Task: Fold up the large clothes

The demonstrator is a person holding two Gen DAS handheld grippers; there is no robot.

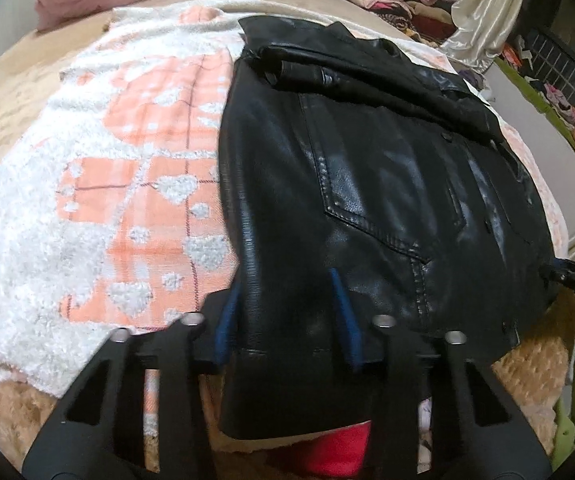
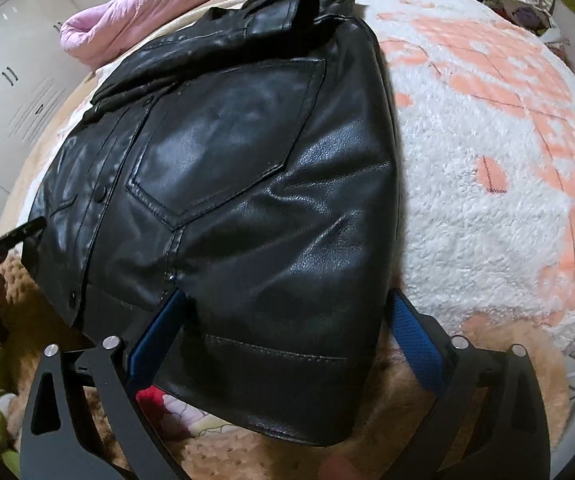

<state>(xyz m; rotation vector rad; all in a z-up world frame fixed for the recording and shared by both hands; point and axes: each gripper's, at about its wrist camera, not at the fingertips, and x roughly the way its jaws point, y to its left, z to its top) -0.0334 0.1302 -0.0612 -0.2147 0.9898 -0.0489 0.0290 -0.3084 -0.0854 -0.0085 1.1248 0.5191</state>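
Between the blue pads of the left gripper, in the left wrist view: the near hem of the black leather jacket. Jaws spread wide, straddling that hem corner; whether the pads press the leather cannot be told from this view. Spread flat on the white and peach fleece blanket with heart pattern, on the bed, with the long axis running straight away from the jaws, collar at the far end and hem nearest. Sleeve already laid across the upper chest. Off to the far right edge, only the dark tip of the other tool.

Seen from the right wrist: right gripper also spread wide, its blue pads flanking the opposite hem corner of the same jacket, leather hanging between them, no pinch visible. Jacket again stretching forward and slightly leftward from the jaws toward the pink quilted bundle beyond the collar.

Judged from both: each hand equally near its own hem corner, so likely a hem-to-collar fold along that axis, needing both jaws closed first.
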